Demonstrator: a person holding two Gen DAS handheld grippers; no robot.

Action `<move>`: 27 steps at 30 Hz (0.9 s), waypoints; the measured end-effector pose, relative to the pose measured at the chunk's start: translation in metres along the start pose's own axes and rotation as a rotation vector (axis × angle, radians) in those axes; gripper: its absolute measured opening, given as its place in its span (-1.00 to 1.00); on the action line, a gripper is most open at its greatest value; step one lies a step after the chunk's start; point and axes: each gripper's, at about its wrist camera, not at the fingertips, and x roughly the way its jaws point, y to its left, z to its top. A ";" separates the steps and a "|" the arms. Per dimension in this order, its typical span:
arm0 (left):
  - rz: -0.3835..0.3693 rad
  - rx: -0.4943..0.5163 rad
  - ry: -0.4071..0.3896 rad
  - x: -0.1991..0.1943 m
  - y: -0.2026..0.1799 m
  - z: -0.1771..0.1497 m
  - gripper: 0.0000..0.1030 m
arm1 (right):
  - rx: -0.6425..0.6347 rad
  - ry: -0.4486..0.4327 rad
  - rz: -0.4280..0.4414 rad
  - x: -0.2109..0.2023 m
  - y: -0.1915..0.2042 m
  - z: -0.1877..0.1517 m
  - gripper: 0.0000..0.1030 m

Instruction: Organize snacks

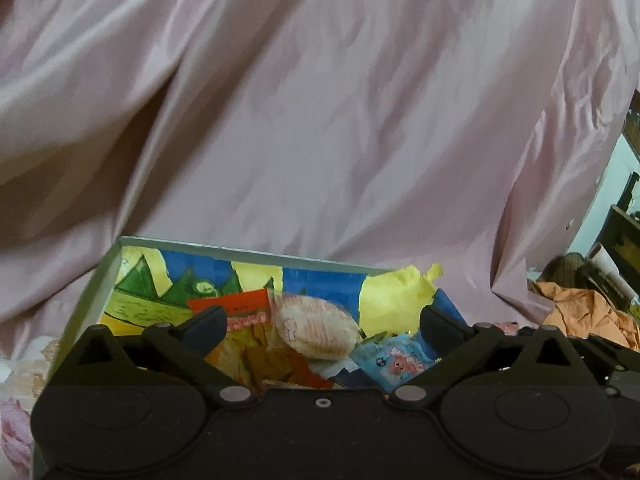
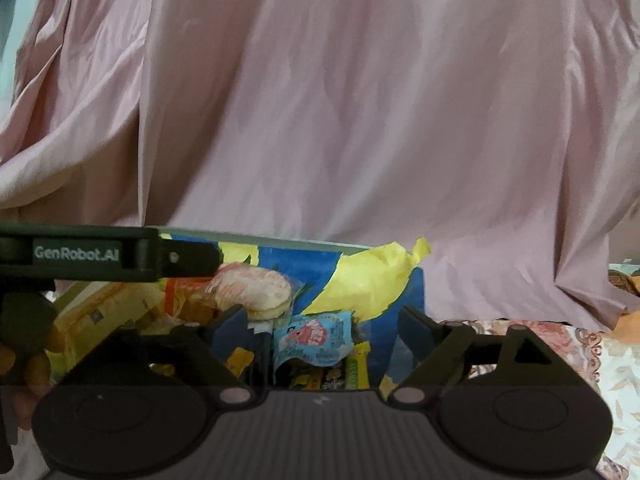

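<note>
A box (image 1: 100, 280) lined with a blue, yellow and green drawing holds several snacks. A round pink-white wrapped cake (image 1: 316, 328) lies on top, with a red-orange packet (image 1: 236, 304) to its left and a blue packet with a pink figure (image 1: 394, 358) to its right. My left gripper (image 1: 320, 320) is open and empty over the box. In the right wrist view the box (image 2: 404, 284), the cake (image 2: 252, 290), the blue packet (image 2: 314, 334) and yellow packets (image 2: 100, 312) show. My right gripper (image 2: 324, 322) is open and empty over them. The left gripper's body (image 2: 80, 256) reaches in from the left.
A pink curtain (image 1: 320, 100) hangs behind the box. A floral cloth (image 2: 560, 344) covers the surface to the right. Orange cloth (image 1: 580, 312) and dark furniture (image 1: 624, 232) sit at the far right.
</note>
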 end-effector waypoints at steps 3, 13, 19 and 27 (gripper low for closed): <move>0.011 -0.010 -0.020 -0.010 0.001 0.002 0.98 | 0.025 -0.029 -0.020 -0.009 -0.003 0.003 0.85; 0.056 -0.024 -0.088 -0.051 0.007 0.007 0.98 | 0.047 -0.100 -0.043 -0.040 -0.003 0.014 0.99; 0.085 -0.029 -0.110 -0.076 0.015 0.008 0.98 | 0.052 -0.139 -0.052 -0.059 0.003 0.021 1.00; 0.103 -0.024 -0.136 -0.111 0.018 0.005 0.98 | 0.030 -0.175 -0.042 -0.085 0.018 0.024 1.00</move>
